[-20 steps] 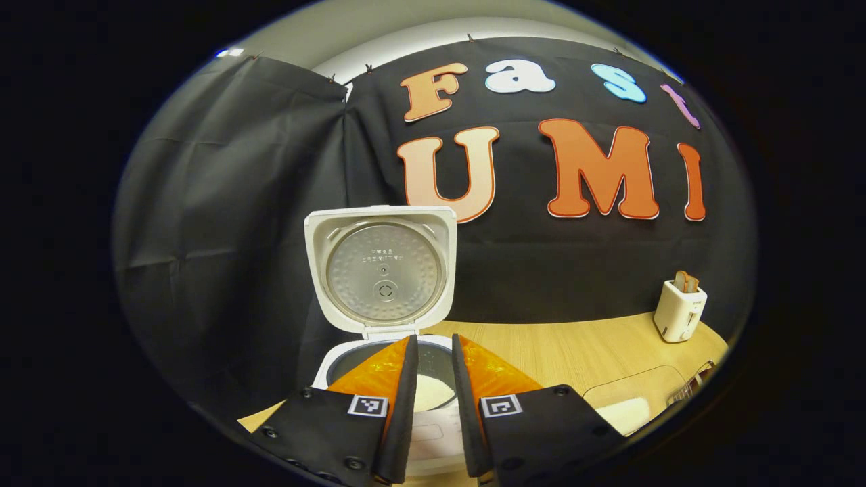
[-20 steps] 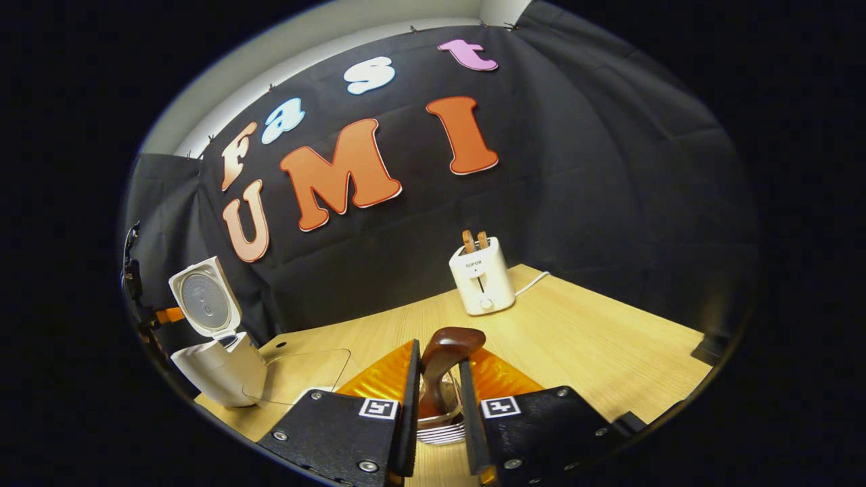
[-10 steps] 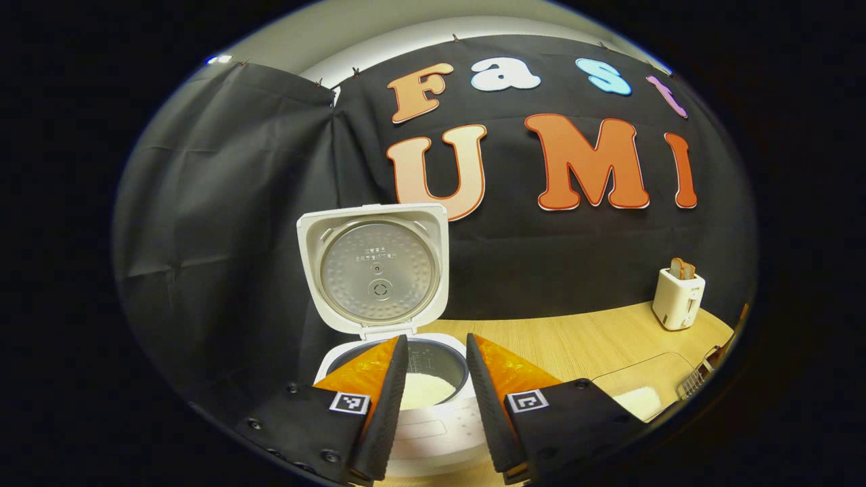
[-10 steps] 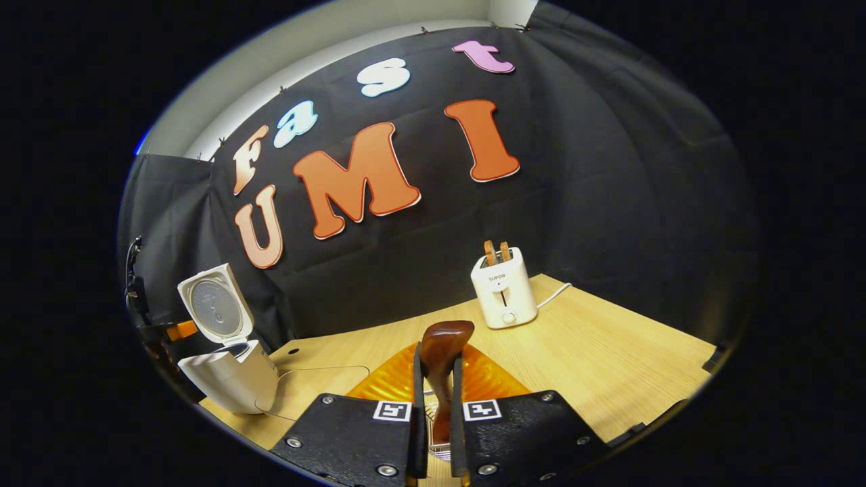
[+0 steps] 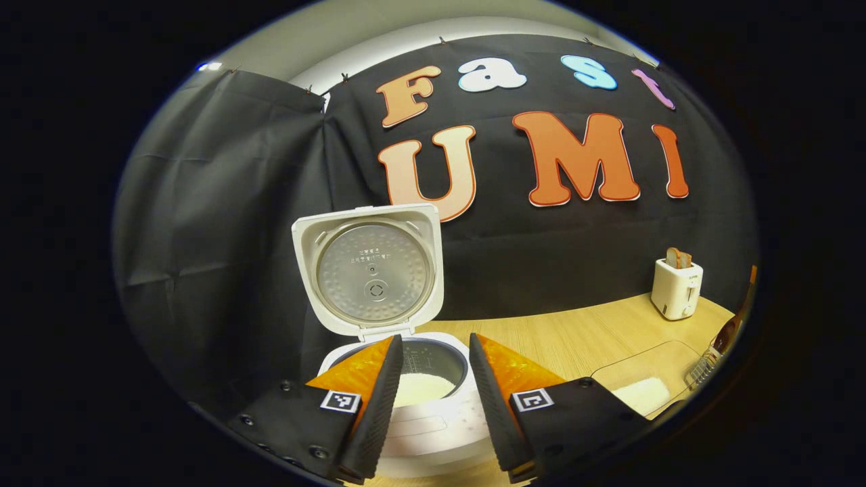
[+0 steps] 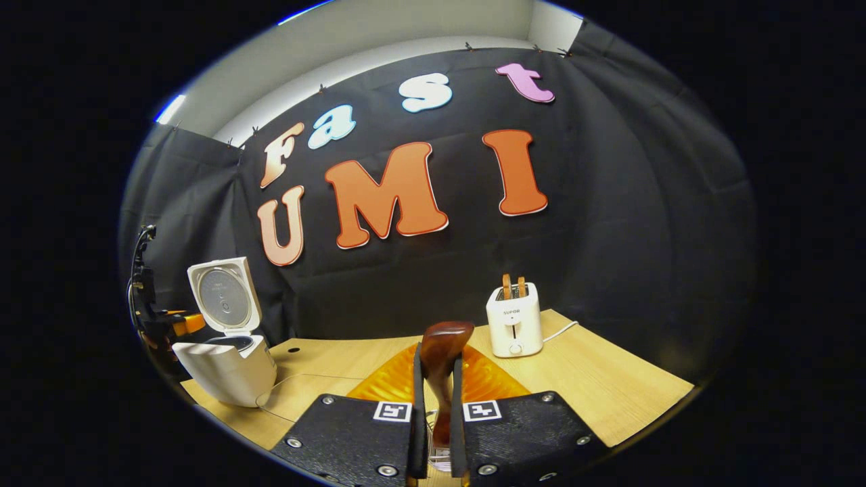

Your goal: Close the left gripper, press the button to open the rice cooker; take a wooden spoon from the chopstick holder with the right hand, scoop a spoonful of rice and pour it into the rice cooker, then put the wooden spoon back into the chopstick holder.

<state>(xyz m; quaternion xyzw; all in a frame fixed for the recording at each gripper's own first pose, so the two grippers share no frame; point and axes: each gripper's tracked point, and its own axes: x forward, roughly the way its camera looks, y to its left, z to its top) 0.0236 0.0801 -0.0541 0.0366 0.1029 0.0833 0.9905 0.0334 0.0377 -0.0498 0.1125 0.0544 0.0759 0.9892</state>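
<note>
standing by the table (image 6: pixel 609 379), i note the right gripper (image 6: pixel 433 399) clamped on the spoon (image 6: pixel 443 358), both fingers pressed to its handle, the dark wooden end poking up at 12 o'clock above the tips. the holder (image 6: pixel 438 460) is a wire rim just under the fingers, hard to make out. the cooker (image 6: pixel 226 368) sits at 9 o'clock in the right gripper view, lid up, with the toaster (image 6: pixel 514 328) at 1 o'clock.

the left gripper (image 5: pixel 433 406) hangs just before the cooker (image 5: pixel 413 379), fingers apart, gripping nothing. rice shows inside the pot; a clear tray (image 5: pixel 646 379) with rice lies at 4 o'clock.

risks: the handle is smooth and held near its top, so the spoon may pivot or slip as it clears the holder, and its bowl could snag the wire and tip the holder. the left gripper near the pot mouth could foul the pour.

against the earlier frame: the right gripper has risen, carrying the spoon up from the holder. the left fingers have spread wider and drawn back from the cooker.
</note>
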